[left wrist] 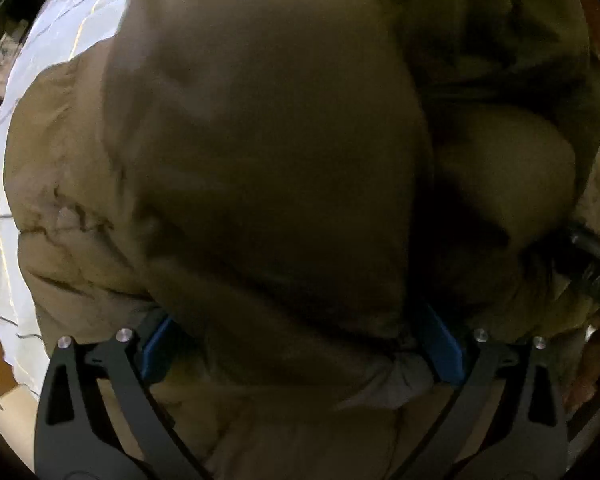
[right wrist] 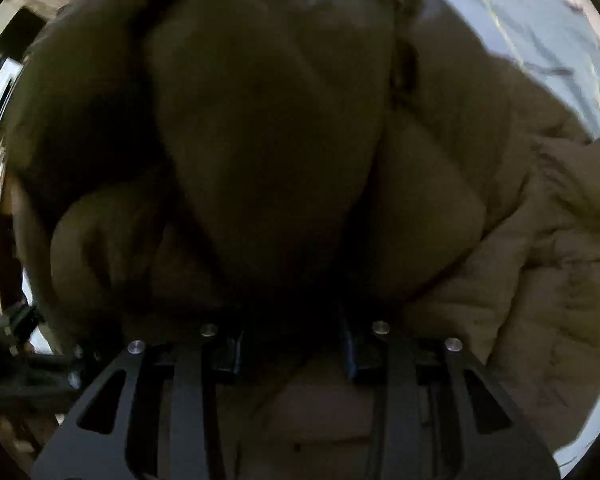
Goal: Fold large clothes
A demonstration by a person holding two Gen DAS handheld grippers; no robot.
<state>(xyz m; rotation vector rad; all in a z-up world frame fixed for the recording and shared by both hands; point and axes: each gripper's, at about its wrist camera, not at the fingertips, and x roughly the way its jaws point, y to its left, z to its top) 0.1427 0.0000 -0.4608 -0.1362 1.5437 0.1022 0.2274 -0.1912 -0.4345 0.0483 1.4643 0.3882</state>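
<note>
Left gripper [left wrist: 300, 352]: blue-padded fingers [left wrist: 158, 350] set wide, a thick bulge of the tan puffer jacket [left wrist: 260, 140] wedged between them and swelling up over the pads. Cannot tell whether pinched or merely pressed against. Right gripper [right wrist: 294, 346]: fingers set narrower, pads sunk in shadow under a fold of the same jacket [right wrist: 268, 140]; grip on the cloth not confirmable. Jacket bunched and heaped close before both cameras, filling most of each view, so long axis and heading unreadable. Quilted panels lighter toward the outer sides. Farther off, beneath and beyond the jacket, a white sheet with thin lines [left wrist: 60, 32] [right wrist: 540, 24]. At right edge of left view, a dark black object [left wrist: 592, 252], blurred.
</note>
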